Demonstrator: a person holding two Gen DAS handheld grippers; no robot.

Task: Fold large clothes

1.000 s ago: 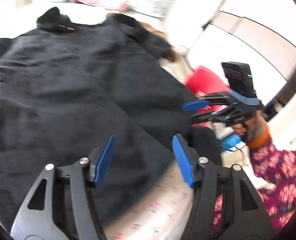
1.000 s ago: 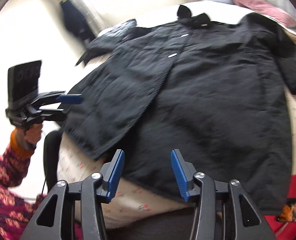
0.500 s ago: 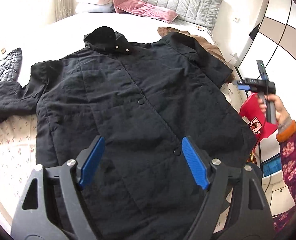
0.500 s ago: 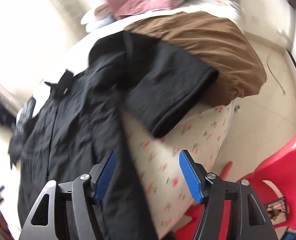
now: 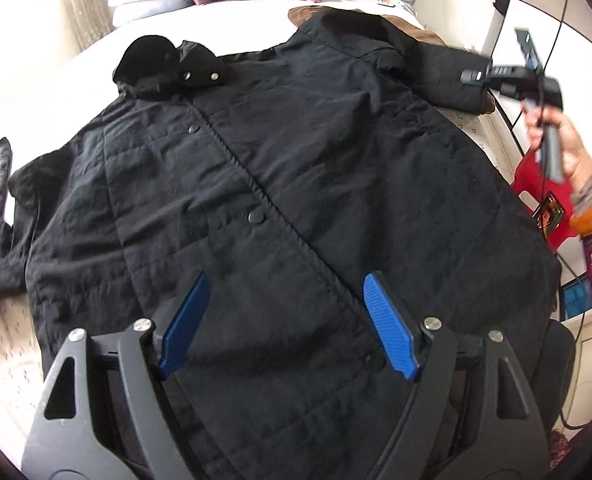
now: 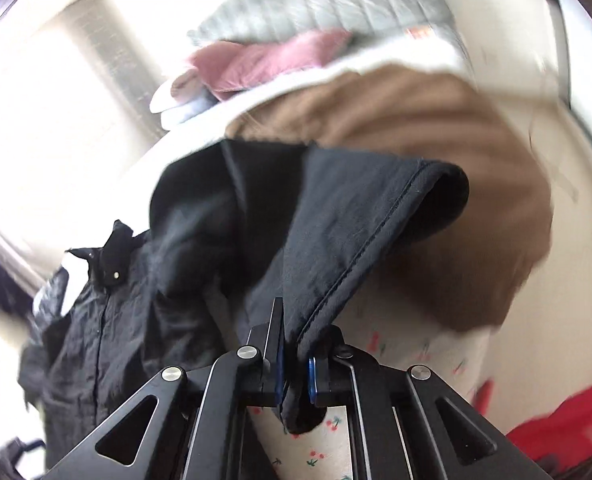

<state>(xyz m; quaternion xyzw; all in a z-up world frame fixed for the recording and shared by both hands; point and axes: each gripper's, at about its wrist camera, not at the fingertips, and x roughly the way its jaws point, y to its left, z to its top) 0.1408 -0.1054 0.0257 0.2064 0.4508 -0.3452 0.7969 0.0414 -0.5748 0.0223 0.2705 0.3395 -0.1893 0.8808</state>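
Right wrist view showed the right hand-held gripper (image 6: 293, 372) closed on the cuff of the sleeve (image 6: 360, 248) of the black coat (image 5: 279, 208), which lay spread, front up, on the bed (image 5: 55, 80). The left hand-held gripper (image 5: 287, 332) was wide apart and held nothing, above the lower front of the coat. To do this step well, I think the sleeve should be carried flat across the chest and laid straight, while the left one presses the body so it does not slide over the brown garment (image 6: 476, 184)
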